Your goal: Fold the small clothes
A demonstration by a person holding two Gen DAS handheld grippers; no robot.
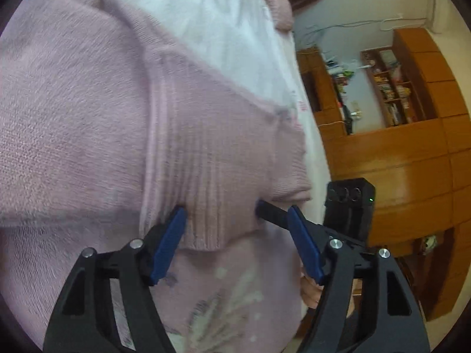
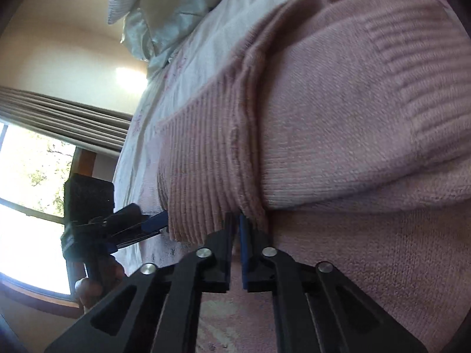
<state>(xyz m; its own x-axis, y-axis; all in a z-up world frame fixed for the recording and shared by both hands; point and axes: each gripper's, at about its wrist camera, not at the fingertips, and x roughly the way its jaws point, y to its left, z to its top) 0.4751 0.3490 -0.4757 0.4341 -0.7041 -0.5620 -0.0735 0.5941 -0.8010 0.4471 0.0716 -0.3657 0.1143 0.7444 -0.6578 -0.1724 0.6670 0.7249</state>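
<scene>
Your left gripper (image 1: 235, 220) has its fingers spread wide, one on each side of the ribbed hem of the pink sweater (image 1: 88, 111). They do not press the cloth, so I judge that this side is not gripped. The sweater lies on the bed (image 1: 235, 29), over the white sheet, and it is partly doubled: the ribbed edge sits on top of another pink layer below.

To the right of it, your right gripper (image 2: 237, 232) has its fingers pressed together on the ribbed hem, at the seam. In the right wrist view one sleeve with a ribbed cuff (image 2: 412, 58) lies across the body of the sweater.

I judge the fold is in progress and not finished: the hem edge is lifted over the body, and it is not yet laid flat and smoothed.
</scene>
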